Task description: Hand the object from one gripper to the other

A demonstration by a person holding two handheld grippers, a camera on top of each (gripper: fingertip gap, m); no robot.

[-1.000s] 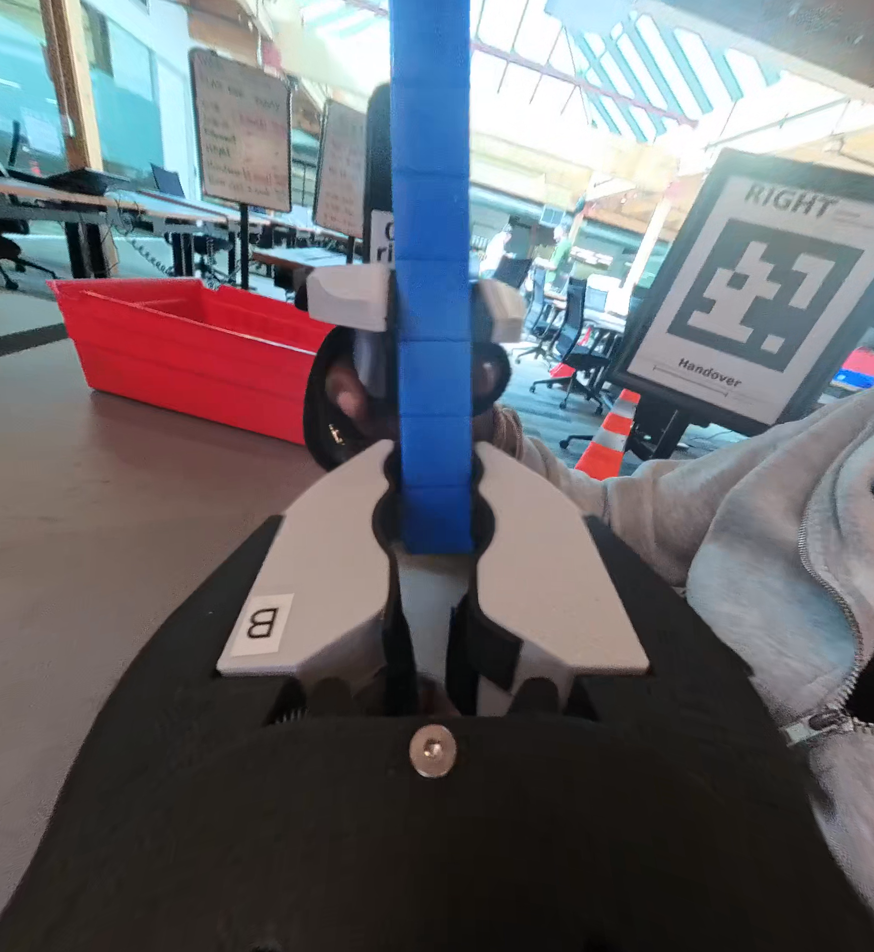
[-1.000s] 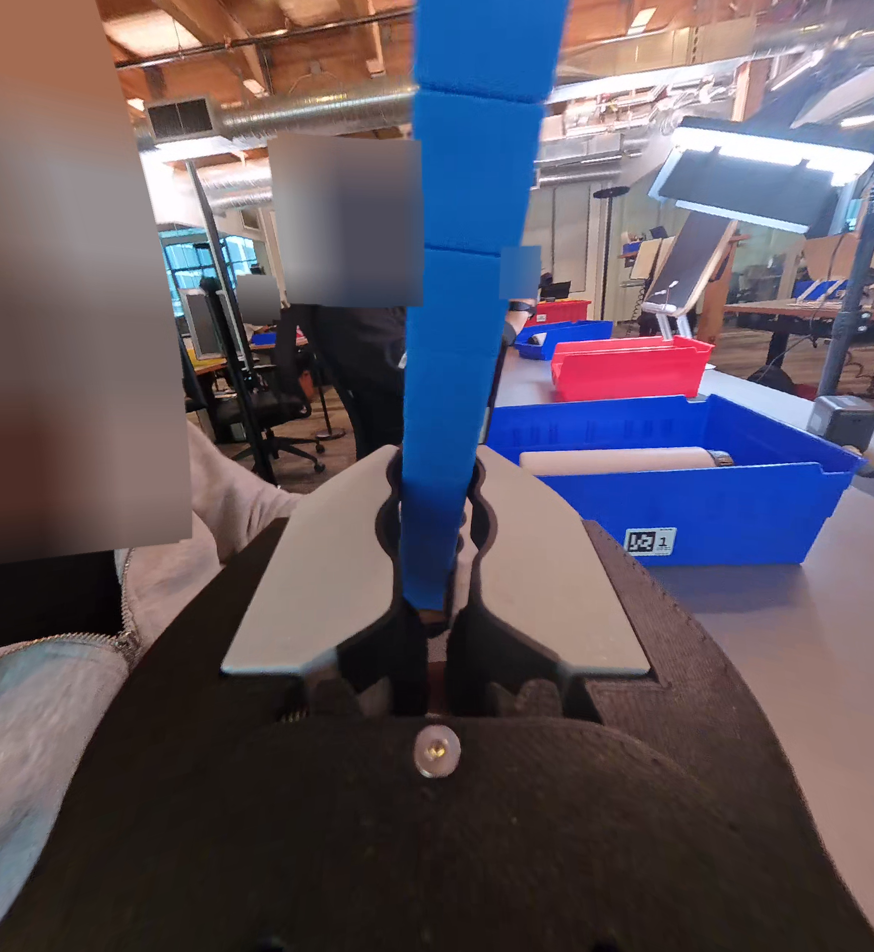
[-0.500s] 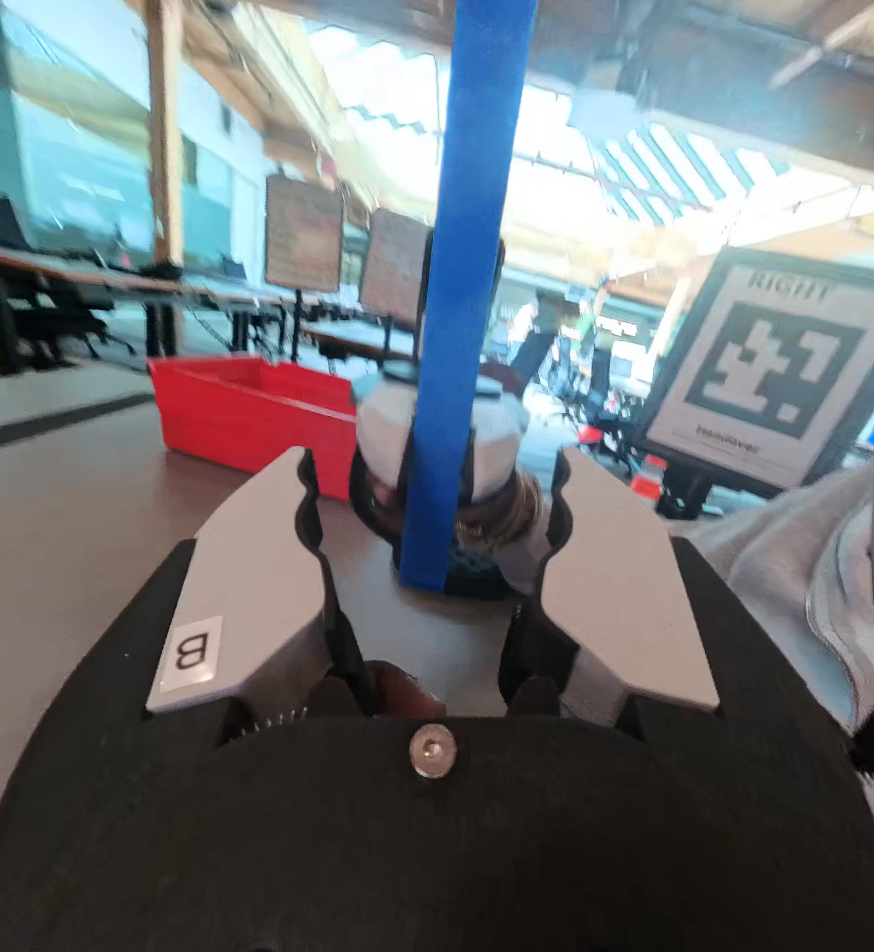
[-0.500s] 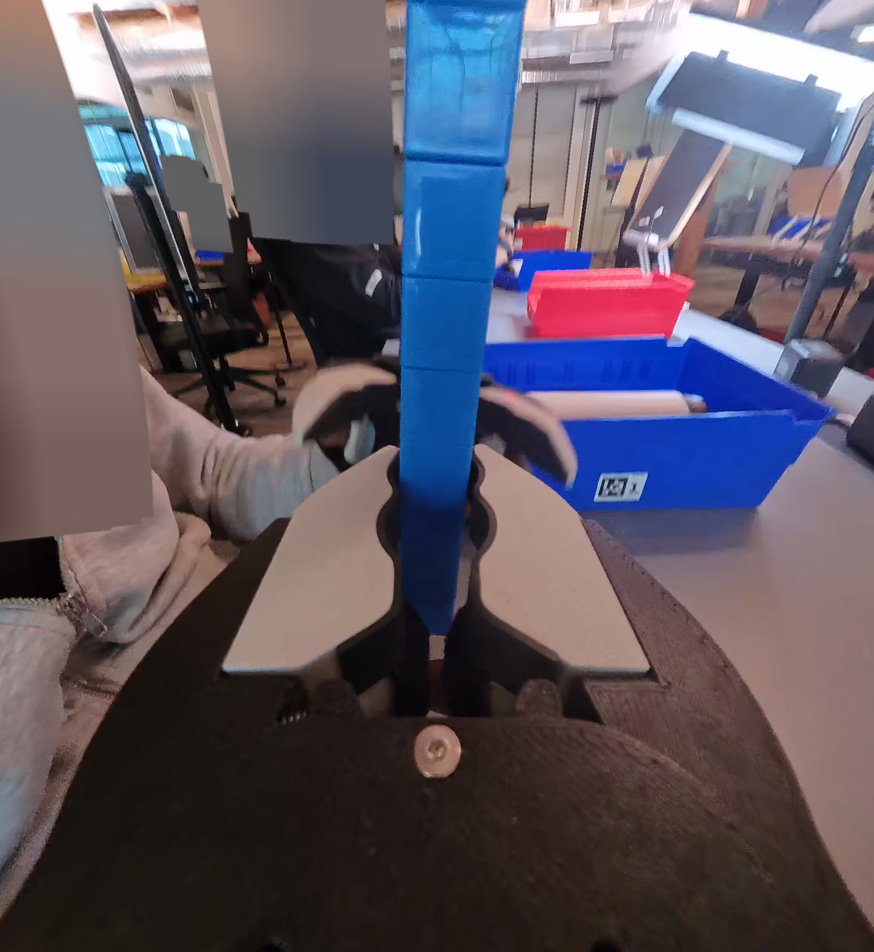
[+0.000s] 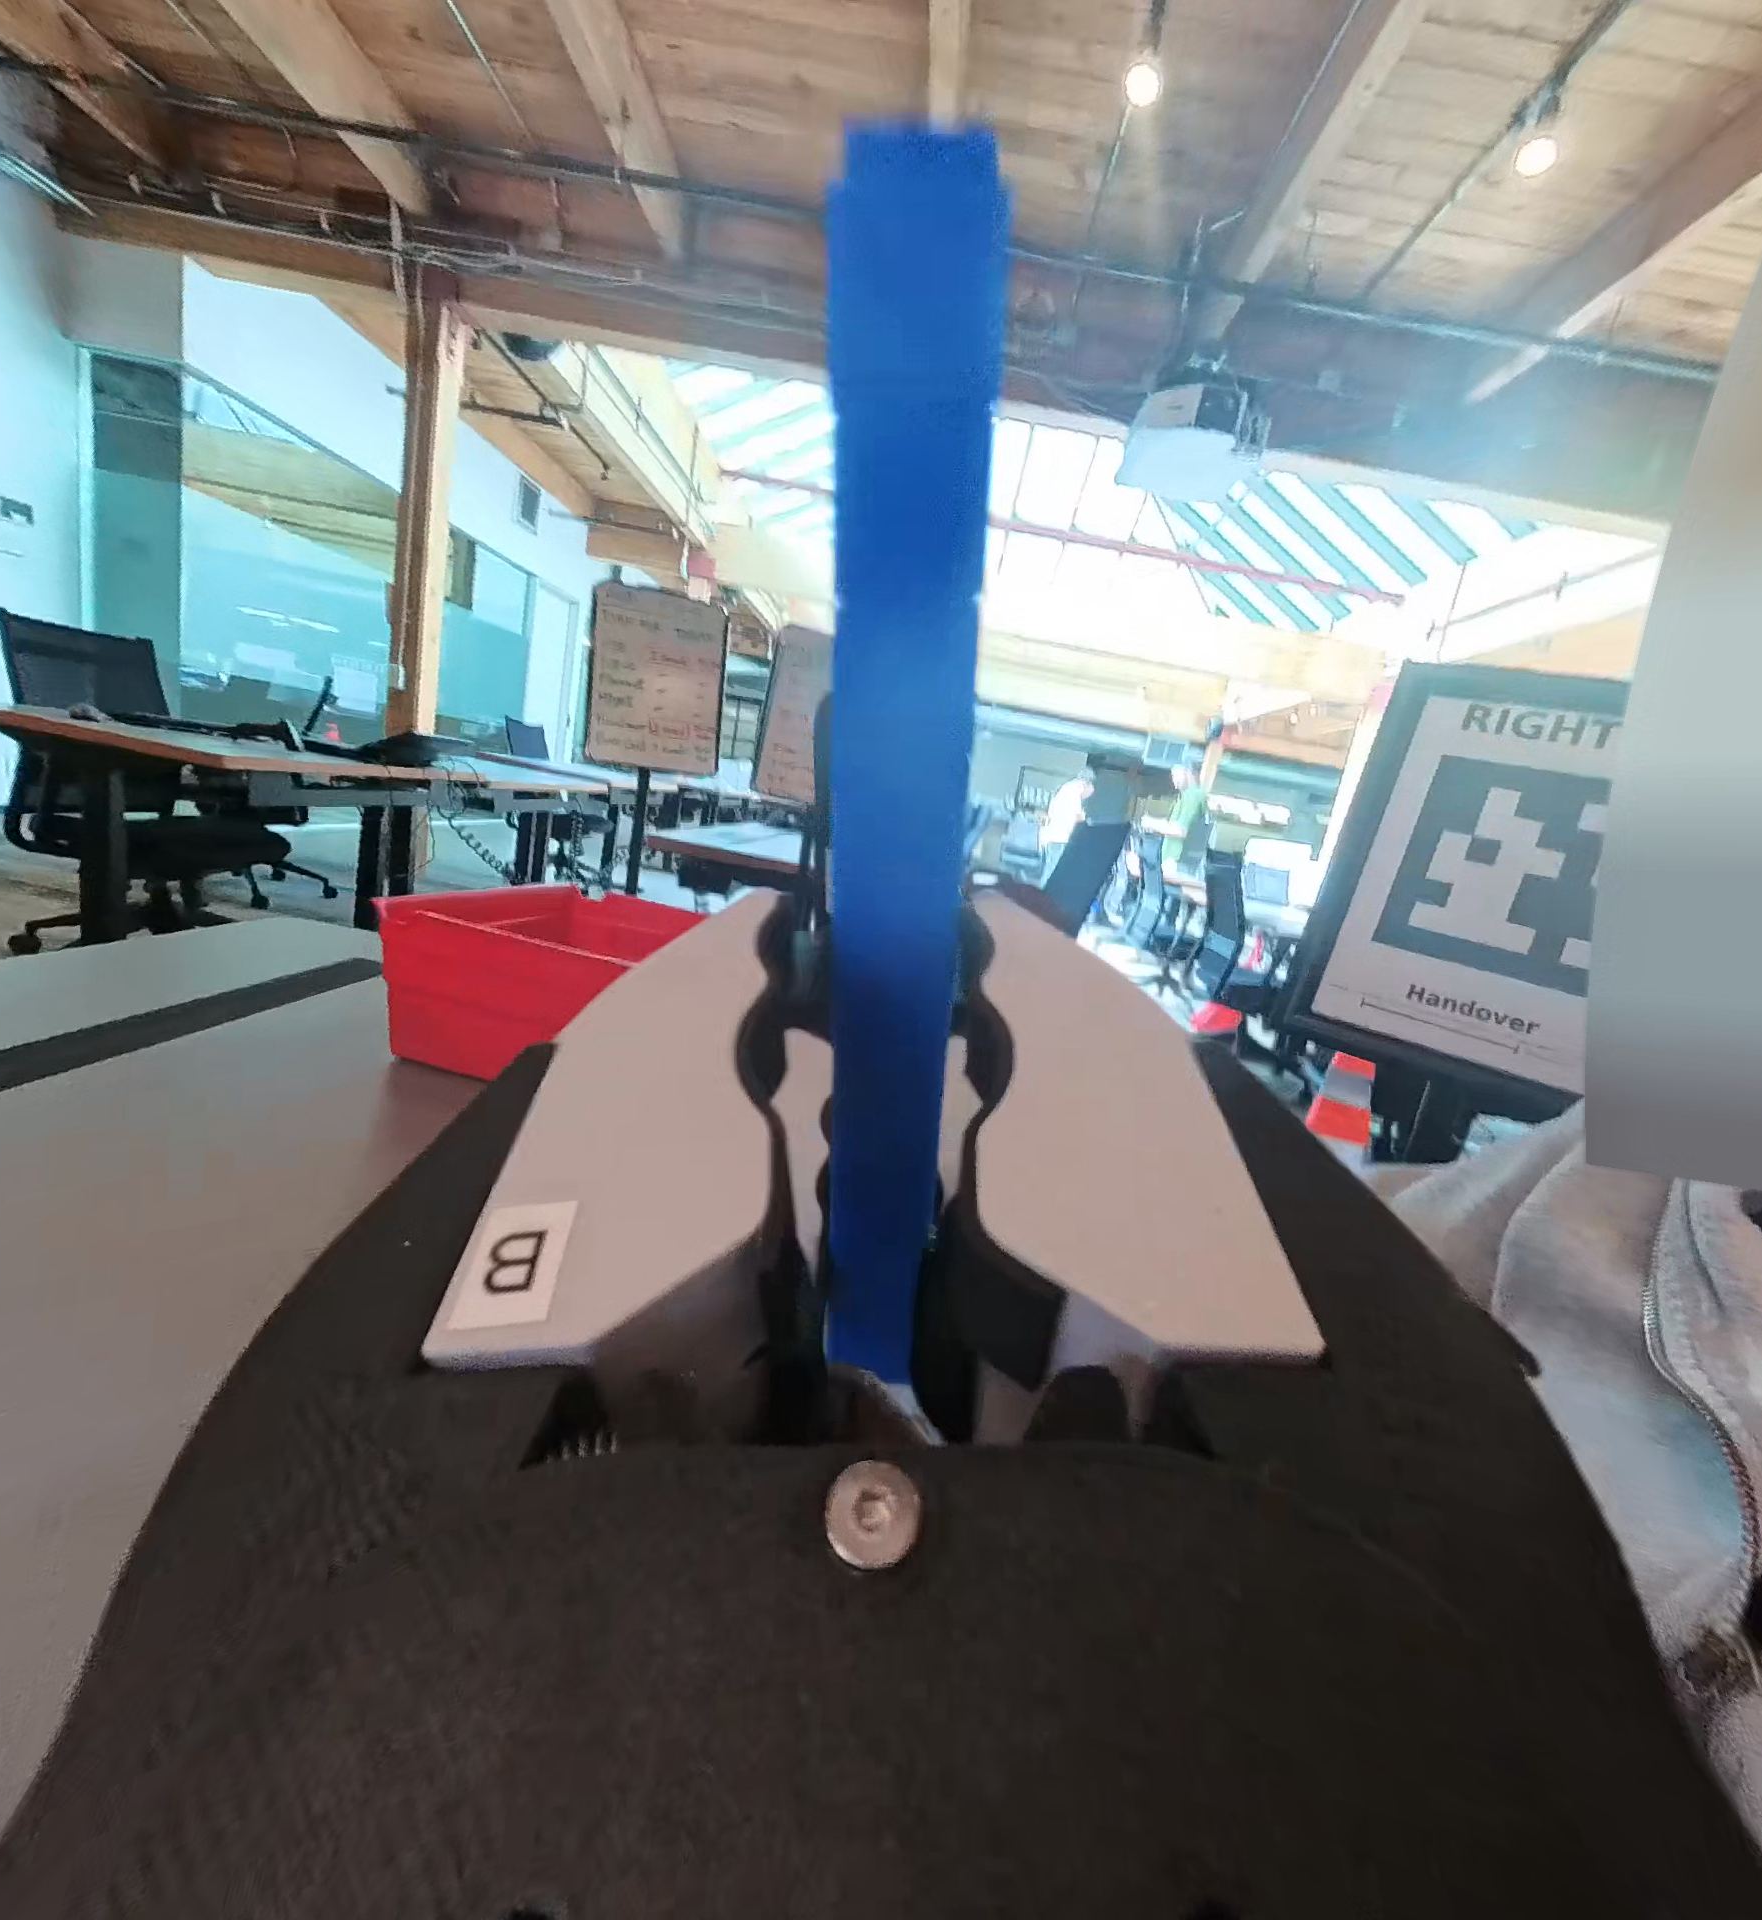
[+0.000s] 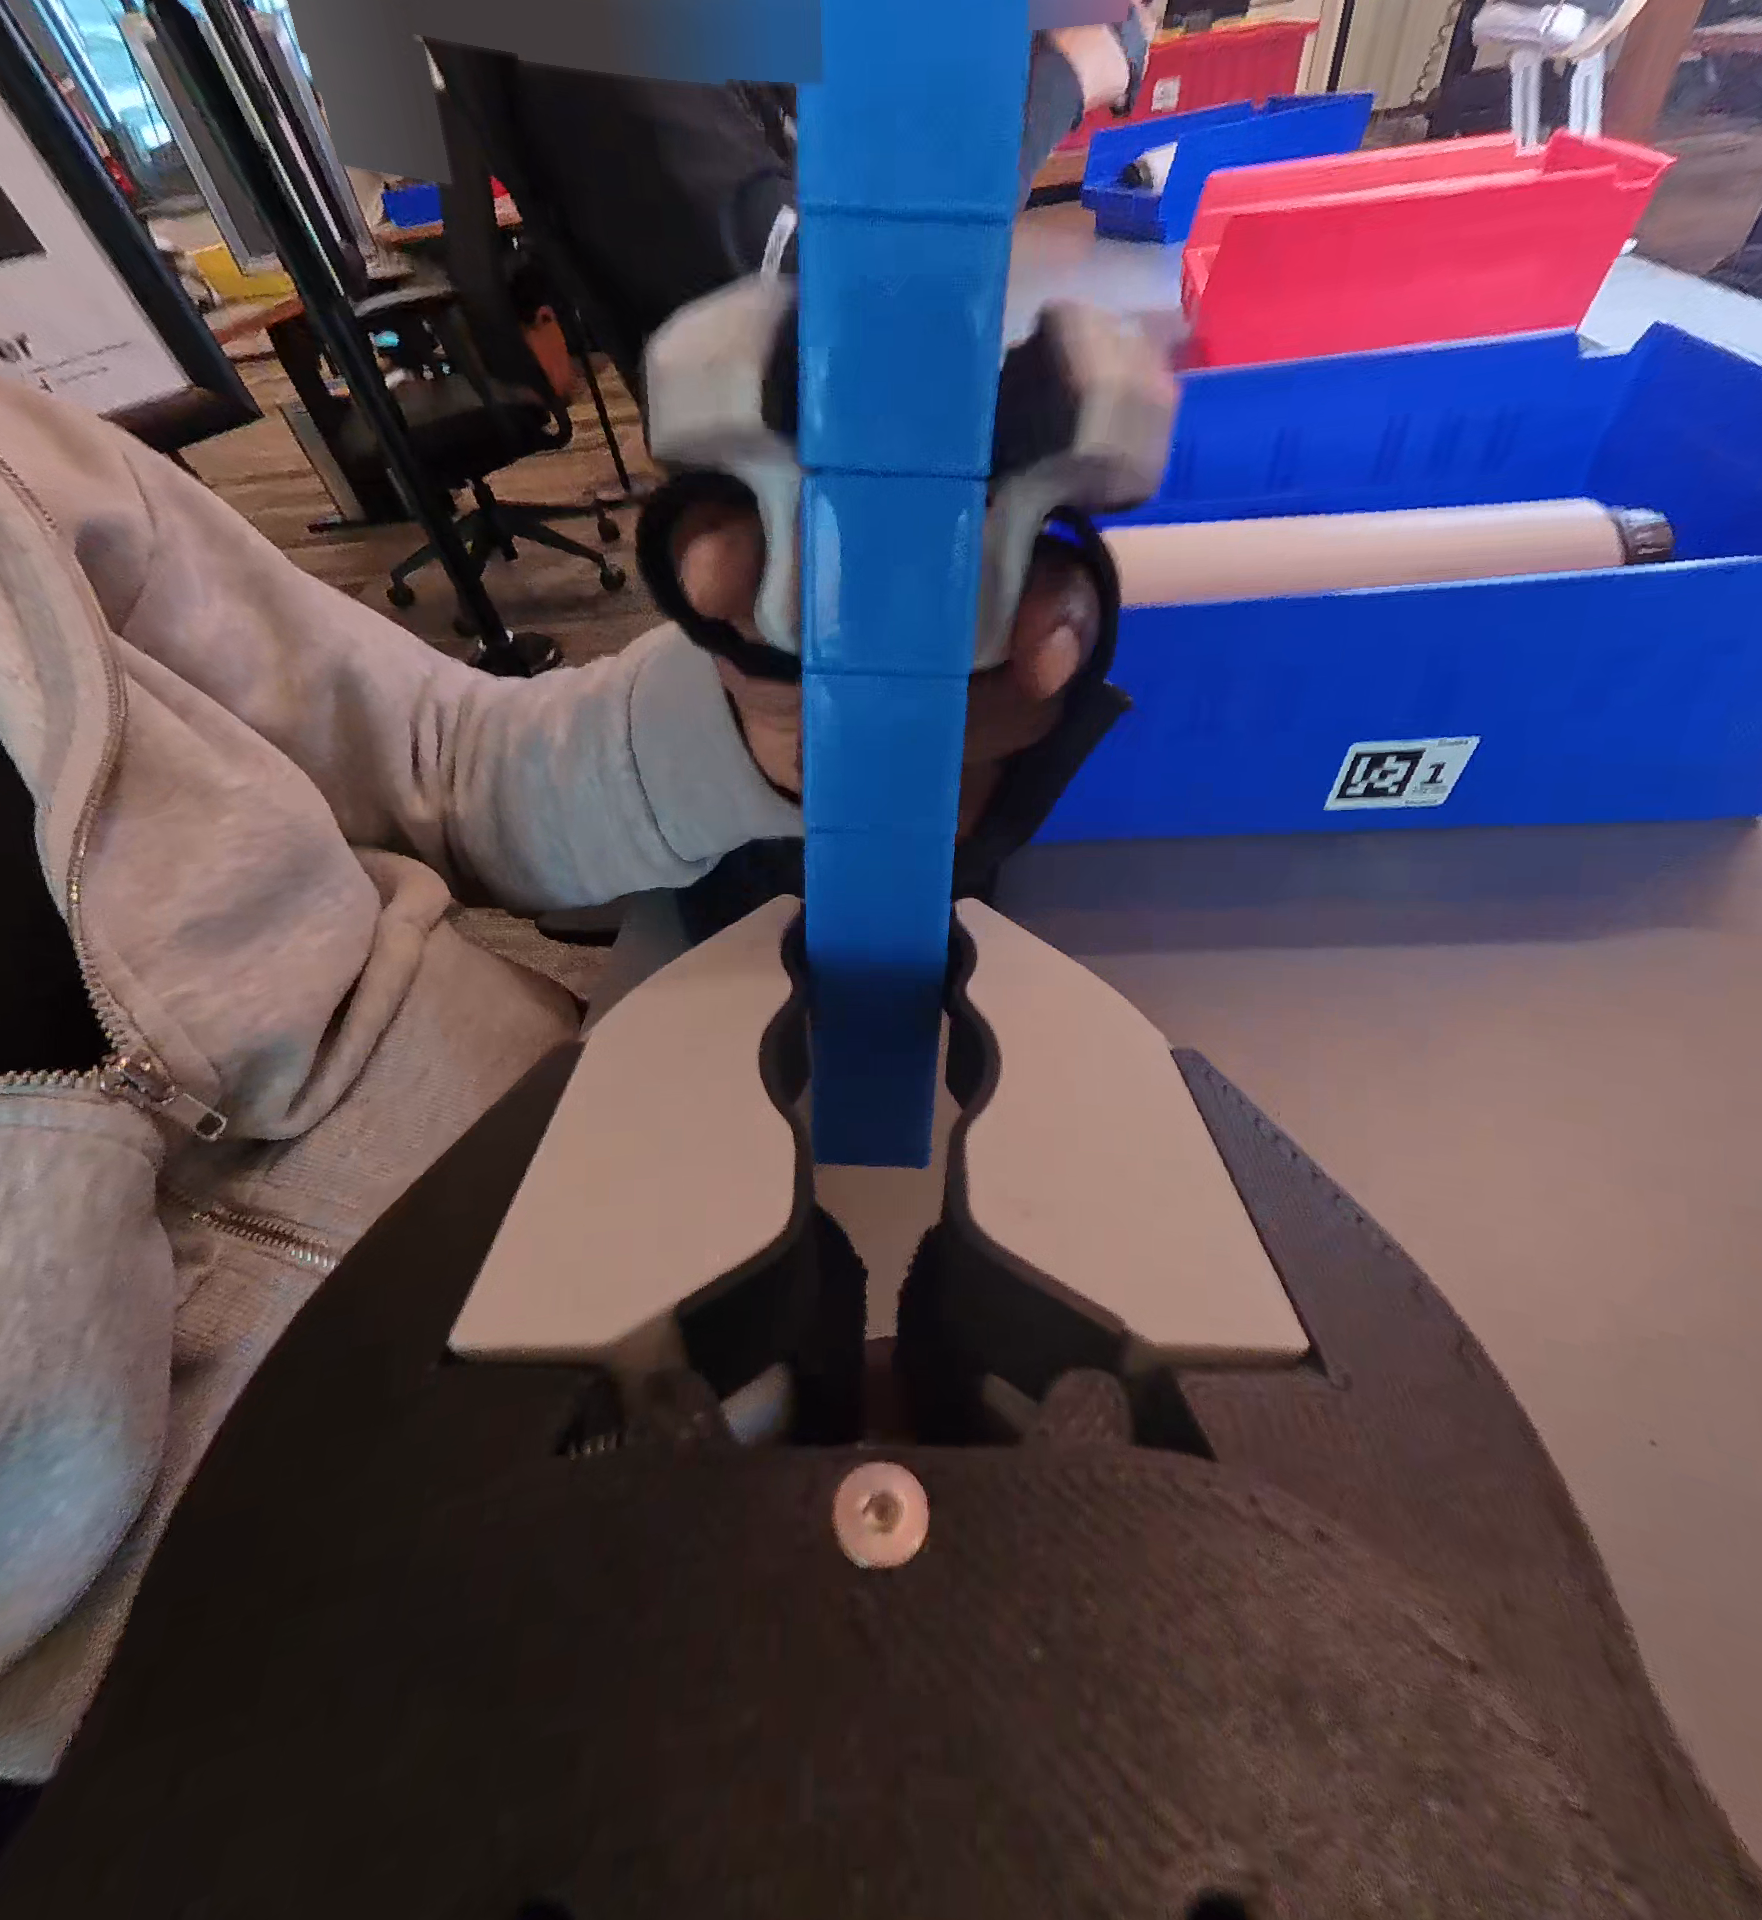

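A long blue bar of joined cubes point(image 6: 887, 748) stands upright. My right gripper point(image 6: 877, 935) is shut on its lower end. My left gripper point(image 6: 903, 416) faces me in the right wrist view, a few cubes higher, with a finger point(image 6: 721, 416) on each side of the bar, blurred. In the left wrist view the bar point(image 5: 908, 520) runs up through my left gripper point(image 5: 882, 935), whose jaws are closed against its sides. The right gripper is mostly hidden there behind the left fingers and the bar.
A blue bin point(image 6: 1479, 675) holding a cardboard roll point(image 6: 1355, 540) stands on the grey table point(image 6: 1428, 1039), with a red bin point(image 6: 1407, 249) behind it. Another red bin point(image 5: 482, 977) is at the left. A marker sign point(image 5: 1479, 883) stands at the right. A grey sleeve point(image 6: 285, 727) is close. Across from one pair of fingers to the other is roughly 8 cm.
Half a second ago my left gripper was open and drawn back from the bar. It has come back and closed on the bar higher up. My right gripper has kept its hold.
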